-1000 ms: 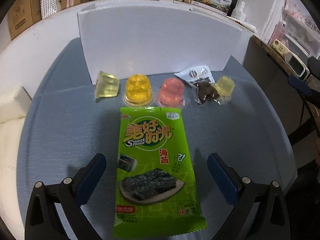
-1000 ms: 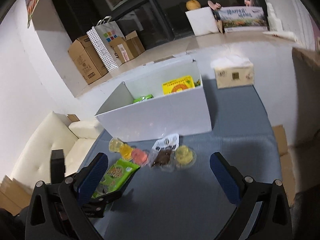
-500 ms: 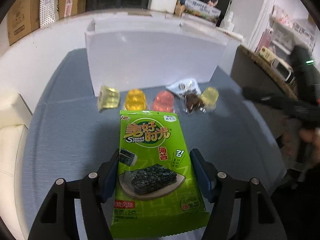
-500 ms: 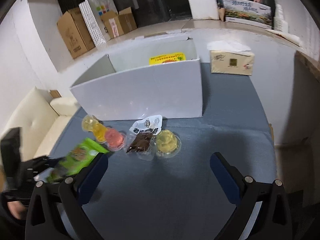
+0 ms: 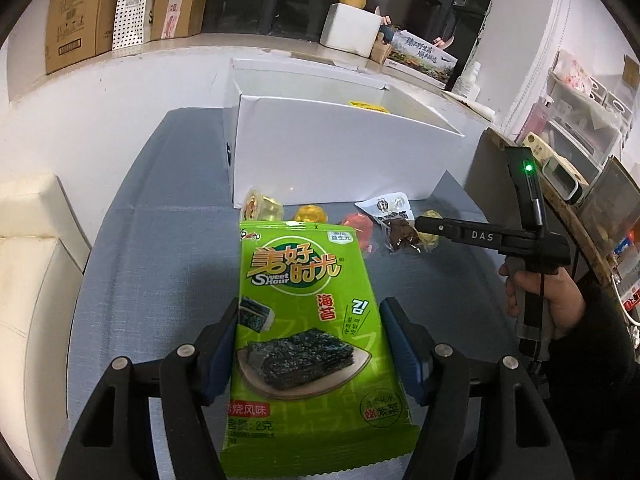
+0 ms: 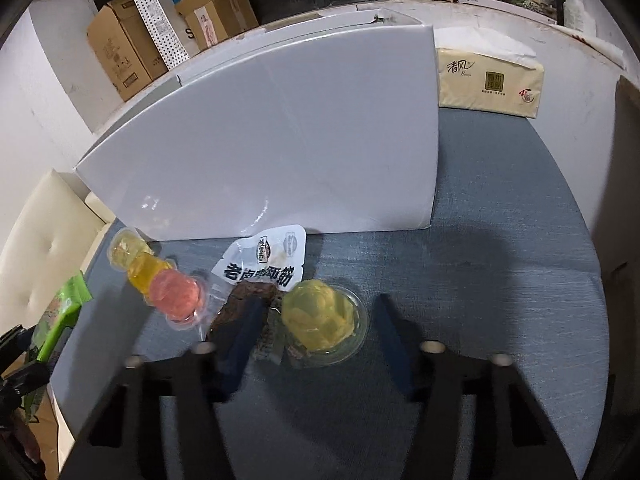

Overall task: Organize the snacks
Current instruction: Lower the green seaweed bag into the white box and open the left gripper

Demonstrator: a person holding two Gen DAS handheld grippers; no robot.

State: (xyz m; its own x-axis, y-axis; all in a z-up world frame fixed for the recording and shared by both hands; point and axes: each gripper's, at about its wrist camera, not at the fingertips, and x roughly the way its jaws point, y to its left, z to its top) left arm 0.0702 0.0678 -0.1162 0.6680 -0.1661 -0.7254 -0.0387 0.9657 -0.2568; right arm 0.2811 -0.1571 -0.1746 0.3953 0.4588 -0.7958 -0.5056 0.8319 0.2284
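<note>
The left gripper (image 5: 306,344) clamps a green seaweed packet (image 5: 310,336) in its fingers above the grey bench (image 5: 160,264). The right gripper (image 6: 316,322) is closing its fingers around a yellow jelly cup (image 6: 320,316), crowded by a brown meat pouch (image 6: 260,276). A white box (image 6: 280,140) blocks behind; bare bench lies rightward. Only the left view shows the box's inside.

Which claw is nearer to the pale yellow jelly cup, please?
Right. The right claw straddles the pale yellow jelly cup, closing around it; the left claw holds the seaweed packet farther off.
</note>
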